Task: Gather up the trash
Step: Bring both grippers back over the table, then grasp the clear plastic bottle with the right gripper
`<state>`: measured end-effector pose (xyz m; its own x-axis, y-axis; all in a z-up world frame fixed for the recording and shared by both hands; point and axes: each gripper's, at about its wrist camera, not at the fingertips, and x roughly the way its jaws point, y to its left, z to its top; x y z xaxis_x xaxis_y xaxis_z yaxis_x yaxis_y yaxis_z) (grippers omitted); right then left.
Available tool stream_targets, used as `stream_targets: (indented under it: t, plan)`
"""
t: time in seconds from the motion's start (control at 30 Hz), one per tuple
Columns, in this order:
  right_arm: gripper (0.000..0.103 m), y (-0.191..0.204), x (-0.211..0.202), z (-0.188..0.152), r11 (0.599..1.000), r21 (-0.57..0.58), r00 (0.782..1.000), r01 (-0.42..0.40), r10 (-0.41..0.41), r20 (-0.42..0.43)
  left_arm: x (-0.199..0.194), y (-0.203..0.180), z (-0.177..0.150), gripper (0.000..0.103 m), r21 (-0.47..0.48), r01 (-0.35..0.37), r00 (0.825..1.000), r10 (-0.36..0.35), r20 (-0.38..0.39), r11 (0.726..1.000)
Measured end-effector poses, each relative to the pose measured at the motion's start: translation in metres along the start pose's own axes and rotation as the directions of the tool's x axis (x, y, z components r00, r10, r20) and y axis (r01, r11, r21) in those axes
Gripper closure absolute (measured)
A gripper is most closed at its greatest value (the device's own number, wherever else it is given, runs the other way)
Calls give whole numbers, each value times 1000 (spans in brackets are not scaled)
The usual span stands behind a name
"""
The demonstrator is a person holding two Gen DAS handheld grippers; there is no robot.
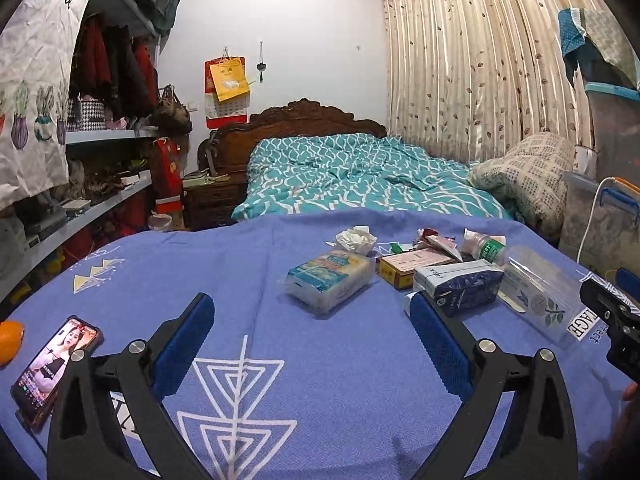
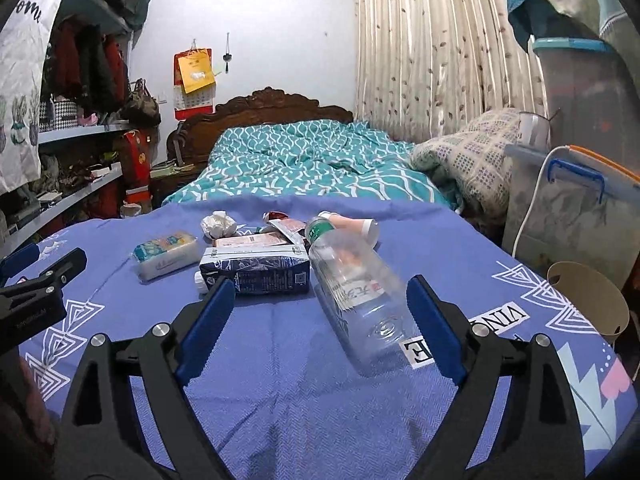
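Note:
Trash lies on a blue tablecloth point(image 1: 280, 360): a clear plastic bottle point(image 2: 356, 292) on its side, a dark blue carton point(image 2: 256, 270), a tissue pack point(image 2: 166, 254), a crumpled tissue point(image 2: 218, 224), a flat box point(image 1: 412, 266) and wrappers point(image 2: 286, 228). My right gripper point(image 2: 320, 316) is open and empty, with the bottle's base just ahead between its fingers. My left gripper point(image 1: 312, 336) is open and empty, short of the tissue pack point(image 1: 330, 280) and the carton point(image 1: 460, 284). The bottle also shows in the left wrist view point(image 1: 532, 288).
A phone point(image 1: 52, 368) and an orange point(image 1: 10, 340) lie at the table's left edge. A beige bin point(image 2: 588, 296) stands beside the table on the right. Plastic storage boxes point(image 2: 576, 208) stand further right, a bed point(image 1: 360, 172) lies behind and shelves point(image 1: 80, 200) run along the left.

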<state>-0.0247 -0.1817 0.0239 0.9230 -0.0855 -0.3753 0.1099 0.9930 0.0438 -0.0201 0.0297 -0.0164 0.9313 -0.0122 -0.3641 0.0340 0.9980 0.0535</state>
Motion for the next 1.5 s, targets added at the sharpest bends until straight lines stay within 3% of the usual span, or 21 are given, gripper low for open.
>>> stream_targets:
  t: [0.27, 0.5, 0.63, 0.8, 0.9, 1.0, 1.07, 1.2, 1.23, 1.27, 1.3, 1.33, 1.37, 1.4, 1.43, 1.47, 1.5]
  plan:
    - [11, -3, 1, -1, 1000, 21, 1000, -8, 8, -9, 3, 1, -1, 8, -3, 0, 1000, 0, -16, 1000]
    - [11, -5, 3, 0, 999, 24, 999, -33, 34, -20, 11, -1, -1, 8, 2, 57, 997, -56, -60, 998]
    - [16, -10, 6, 0, 997, 51, 998, -60, 61, -32, 27, -11, 4, 9, 37, 120, 983, -114, -141, 992]
    - [22, -31, 17, -2, 988, 125, 989, -89, 102, -106, 50, -42, 33, 9, 113, 223, 959, -197, -206, 968]
    - [21, -54, 21, 4, 988, 140, 989, -65, 83, -126, 68, -80, 54, 9, 236, 291, 944, -238, -229, 927]
    - [14, -76, 35, 10, 985, 152, 977, -76, 105, -188, 99, -121, 56, 9, 346, 389, 904, -282, -320, 854]
    - [12, -83, 49, 11, 986, 142, 963, -92, 124, -239, 125, -145, 46, 9, 405, 433, 878, -274, -393, 806]
    - [11, -74, 76, 12, 983, 84, 928, -162, 181, -325, 156, -169, 22, 10, 481, 448, 857, -210, -470, 753]
    - [10, -69, 81, 11, 983, 61, 922, -171, 181, -342, 158, -170, 17, 17, 489, 449, 855, -201, -478, 748]
    - [10, -62, 88, 10, 983, 28, 914, -179, 177, -365, 156, -171, 14, 25, 509, 425, 870, -184, -457, 748]
    - [11, -57, 95, 8, 984, 0, 909, -177, 163, -384, 151, -170, 12, 42, 537, 389, 892, -162, -421, 749]
    - [25, -53, 100, 6, 985, -15, 905, -174, 154, -396, 146, -168, 13, 54, 546, 375, 901, -157, -405, 749]
    - [39, -49, 106, 2, 985, -28, 897, -172, 145, -417, 141, -164, 15, 63, 537, 382, 899, -167, -405, 752]
    - [39, -47, 107, 0, 985, -37, 895, -166, 135, -426, 132, -156, 20, 87, 509, 399, 891, -190, -412, 763]
    - [39, -47, 104, -1, 985, -28, 894, -172, 144, -424, 128, -152, 22, 102, 483, 416, 879, -206, -430, 770]
    - [40, -46, 99, -2, 983, -12, 892, -185, 162, -422, 123, -142, 23, 103, 433, 440, 857, -224, -463, 787]
    - [40, -45, 90, -4, 978, 11, 887, -211, 196, -419, 120, -137, 22, 102, 411, 442, 851, -228, -473, 798]
